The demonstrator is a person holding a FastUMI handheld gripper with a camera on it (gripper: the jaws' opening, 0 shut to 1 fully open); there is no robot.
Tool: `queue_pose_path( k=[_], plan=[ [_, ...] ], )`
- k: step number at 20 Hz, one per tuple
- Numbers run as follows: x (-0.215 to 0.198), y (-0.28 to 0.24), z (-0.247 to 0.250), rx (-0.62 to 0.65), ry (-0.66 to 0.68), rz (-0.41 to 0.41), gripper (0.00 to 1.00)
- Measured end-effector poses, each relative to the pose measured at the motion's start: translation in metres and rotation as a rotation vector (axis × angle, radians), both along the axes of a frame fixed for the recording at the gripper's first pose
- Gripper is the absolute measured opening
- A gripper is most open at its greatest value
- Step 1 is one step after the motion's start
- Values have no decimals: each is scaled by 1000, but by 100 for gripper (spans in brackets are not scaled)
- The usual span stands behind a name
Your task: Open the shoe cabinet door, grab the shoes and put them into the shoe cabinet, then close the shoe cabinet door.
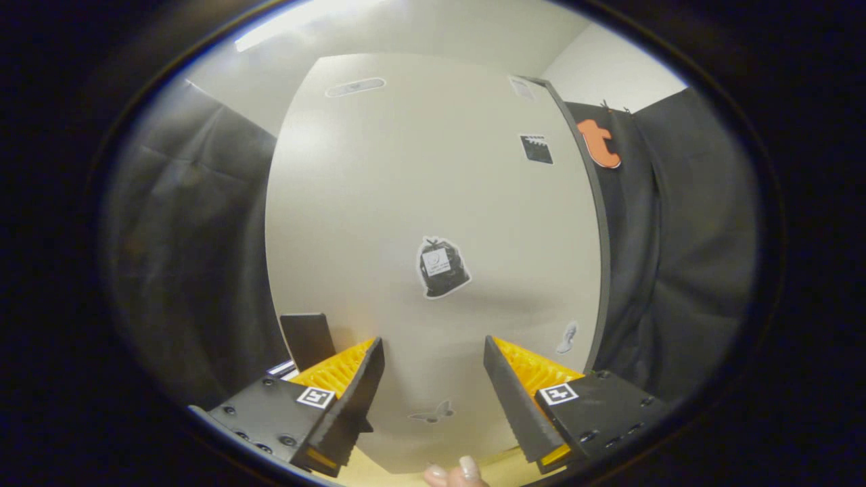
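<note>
The shoe cabinet door (419, 203) is a pale beige panel with several small stickers on it, standing close in front of me. A thin dark edge (595, 223) runs down its right side. A dark rectangular handle (308, 338) juts out at the door's lower left, just beyond my left finger. My gripper (433, 365) is open, its fingers spread wide with only the door's face showing between them and nothing held. Whether the door stands ajar or flush I cannot tell. No shoes are in sight.
Black cloth walls (196, 257) hang on both sides of the door. A person's fingertips (454, 473) show low between my fingers, over a light wooden surface (365, 472) under the door's bottom edge.
</note>
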State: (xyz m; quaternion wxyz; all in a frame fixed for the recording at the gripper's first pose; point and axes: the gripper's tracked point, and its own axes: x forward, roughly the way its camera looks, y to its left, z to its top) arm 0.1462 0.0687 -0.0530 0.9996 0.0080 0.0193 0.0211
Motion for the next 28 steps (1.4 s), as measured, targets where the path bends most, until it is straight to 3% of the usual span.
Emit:
queue_pose_path(
  k=[16,28],
  plan=[
    [59,18,-8,-61,33,-28,93],
    [69,19,-7,-74,10,-11,94]
  ],
)
